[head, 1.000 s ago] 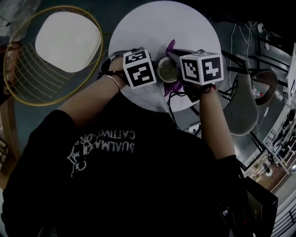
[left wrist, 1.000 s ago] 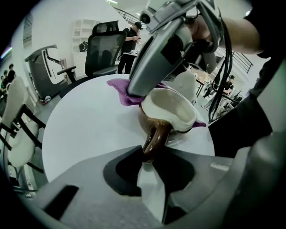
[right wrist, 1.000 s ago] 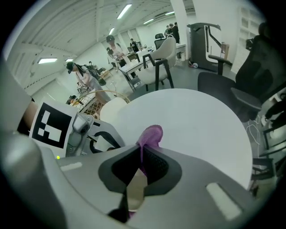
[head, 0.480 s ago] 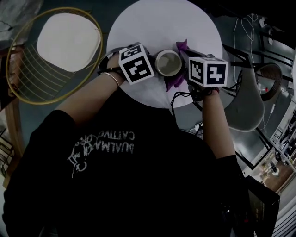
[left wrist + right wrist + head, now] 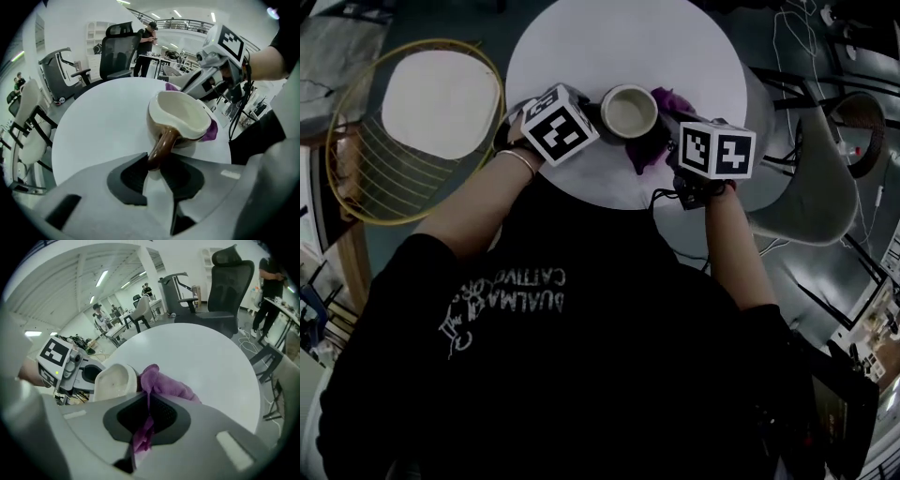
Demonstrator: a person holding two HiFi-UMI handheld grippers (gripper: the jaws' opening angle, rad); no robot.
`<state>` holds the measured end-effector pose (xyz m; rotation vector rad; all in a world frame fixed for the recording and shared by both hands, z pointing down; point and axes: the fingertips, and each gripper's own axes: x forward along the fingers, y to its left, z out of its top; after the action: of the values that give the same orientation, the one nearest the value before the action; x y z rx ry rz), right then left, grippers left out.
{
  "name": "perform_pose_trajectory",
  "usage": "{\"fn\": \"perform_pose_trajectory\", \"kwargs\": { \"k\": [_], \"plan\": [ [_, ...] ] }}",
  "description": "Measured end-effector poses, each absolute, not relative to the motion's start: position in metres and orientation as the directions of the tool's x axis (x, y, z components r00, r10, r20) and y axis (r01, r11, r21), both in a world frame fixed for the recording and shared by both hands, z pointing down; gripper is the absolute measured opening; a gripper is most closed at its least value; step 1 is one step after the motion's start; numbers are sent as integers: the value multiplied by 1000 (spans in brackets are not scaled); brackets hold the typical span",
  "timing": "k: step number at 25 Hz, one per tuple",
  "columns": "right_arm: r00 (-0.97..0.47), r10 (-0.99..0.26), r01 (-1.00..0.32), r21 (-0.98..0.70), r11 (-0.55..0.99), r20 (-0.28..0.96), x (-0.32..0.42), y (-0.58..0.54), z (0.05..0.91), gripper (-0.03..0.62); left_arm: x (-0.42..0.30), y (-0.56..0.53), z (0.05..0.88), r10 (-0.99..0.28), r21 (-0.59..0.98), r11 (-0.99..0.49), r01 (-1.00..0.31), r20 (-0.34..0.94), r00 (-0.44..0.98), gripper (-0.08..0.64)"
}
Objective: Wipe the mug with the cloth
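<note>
- One round white table (image 5: 628,37), upper centre of the head view; the person's dark torso (image 5: 581,375) fills the lower frame.
- Two chairs: gold wire chair (image 5: 356,169) upper left, grey chair (image 5: 797,197) right.
- One mug (image 5: 629,110), brown outside, cream inside, tilted at the table's near edge. The left gripper (image 5: 159,165) pinches its handle, jaws just eased slightly wider.
- One purple cloth (image 5: 164,385) against the mug's side, pinched in the right gripper (image 5: 149,412).

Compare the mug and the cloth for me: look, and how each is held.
The mug is rigid, brown outside and cream inside; the cloth is purple, soft and bunched. The mug's handle sits between the left gripper's jaws, which have just opened a little; the cloth is pinched in the right gripper. Both are over the white table, cloth against the mug's side.
</note>
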<state>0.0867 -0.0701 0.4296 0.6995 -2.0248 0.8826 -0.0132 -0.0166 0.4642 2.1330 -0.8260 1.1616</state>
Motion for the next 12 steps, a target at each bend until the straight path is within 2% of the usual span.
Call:
{"fn": "perform_pose_trajectory", "kwargs": {
  "k": [5,12],
  "plan": [
    [-602,-152,-715,-445,538,784,88,-55,425,23,-19,-23,460,-237,182,-639,-748,878,416,83],
    [-689,-130,-656,-537,530,713,86,-20,426,22,-22,-24,461,-263,114,-630,-768,899,349,87]
  ]
}}
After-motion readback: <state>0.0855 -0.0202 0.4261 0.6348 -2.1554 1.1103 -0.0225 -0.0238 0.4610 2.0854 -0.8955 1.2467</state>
